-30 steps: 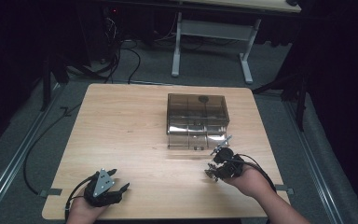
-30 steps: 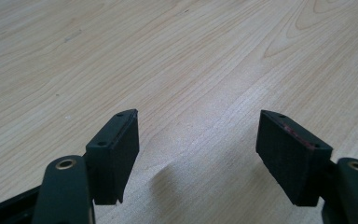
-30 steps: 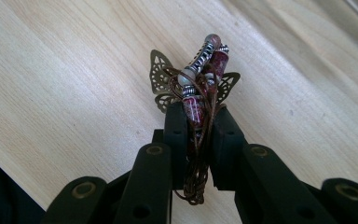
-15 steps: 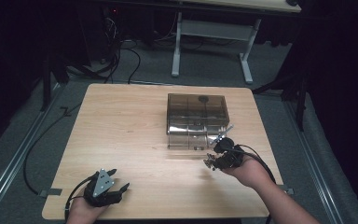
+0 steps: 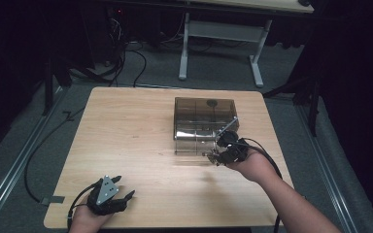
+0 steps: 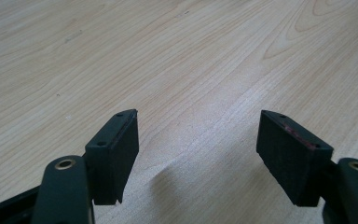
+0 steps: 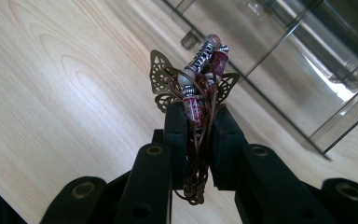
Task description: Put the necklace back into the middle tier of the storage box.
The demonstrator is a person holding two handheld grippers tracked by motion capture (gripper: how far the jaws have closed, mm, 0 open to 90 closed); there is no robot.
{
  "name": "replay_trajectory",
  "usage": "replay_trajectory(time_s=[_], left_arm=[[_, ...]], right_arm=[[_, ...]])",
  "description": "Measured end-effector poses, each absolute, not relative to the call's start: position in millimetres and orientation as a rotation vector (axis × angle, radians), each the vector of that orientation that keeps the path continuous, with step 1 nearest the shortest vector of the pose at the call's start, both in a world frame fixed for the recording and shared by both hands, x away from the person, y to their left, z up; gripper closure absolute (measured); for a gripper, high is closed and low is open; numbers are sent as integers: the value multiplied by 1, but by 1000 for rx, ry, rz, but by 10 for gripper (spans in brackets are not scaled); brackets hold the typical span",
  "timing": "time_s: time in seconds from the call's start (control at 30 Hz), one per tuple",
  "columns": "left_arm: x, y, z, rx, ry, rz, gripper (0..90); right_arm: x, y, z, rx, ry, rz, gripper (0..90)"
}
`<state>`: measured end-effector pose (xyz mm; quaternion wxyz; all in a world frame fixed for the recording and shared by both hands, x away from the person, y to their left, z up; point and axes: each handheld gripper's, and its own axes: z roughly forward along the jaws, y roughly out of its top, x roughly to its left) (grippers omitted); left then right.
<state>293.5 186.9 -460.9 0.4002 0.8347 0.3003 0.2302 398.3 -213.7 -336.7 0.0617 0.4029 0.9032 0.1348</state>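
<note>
My right gripper [image 7: 196,116] [image 5: 217,156] is shut on a beaded bracelet [image 7: 200,74] with red and silver beads, brown cord and a brass butterfly charm. It hangs above the table just in front of a clear smoky plastic drawer box [image 5: 205,121] [image 7: 298,60], whose lower drawer [image 5: 194,144] stands pulled out toward me. At the table's near left corner my left gripper [image 5: 124,191] [image 6: 196,140] rests low over bare wood, open with nothing between its fingers.
The light wooden table [image 5: 126,136] has free room to the left of the box. A cable [image 5: 267,158] trails from the right gripper. Beyond the far edge stand another table's white legs [image 5: 184,48] and floor cables [image 5: 126,58].
My right hand has lifted the bracelet and carried it up toward the drawer box front. The left gripper has stayed where it was.
</note>
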Motion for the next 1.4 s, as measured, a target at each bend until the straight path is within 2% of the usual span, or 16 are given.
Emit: replay_trajectory(time_s=[0.73, 0.97, 1.4], left_arm=[[294, 187, -461, 2112, 754, 575, 301], [294, 187, -461, 2112, 753, 571, 301], [294, 187, -461, 2113, 750, 566, 300]], right_arm=[[441, -192, -318, 1225, 2693, 394, 796], [458, -190, -329, 1196, 2694, 377, 797], [466, -187, -354, 1208, 2727, 319, 796]])
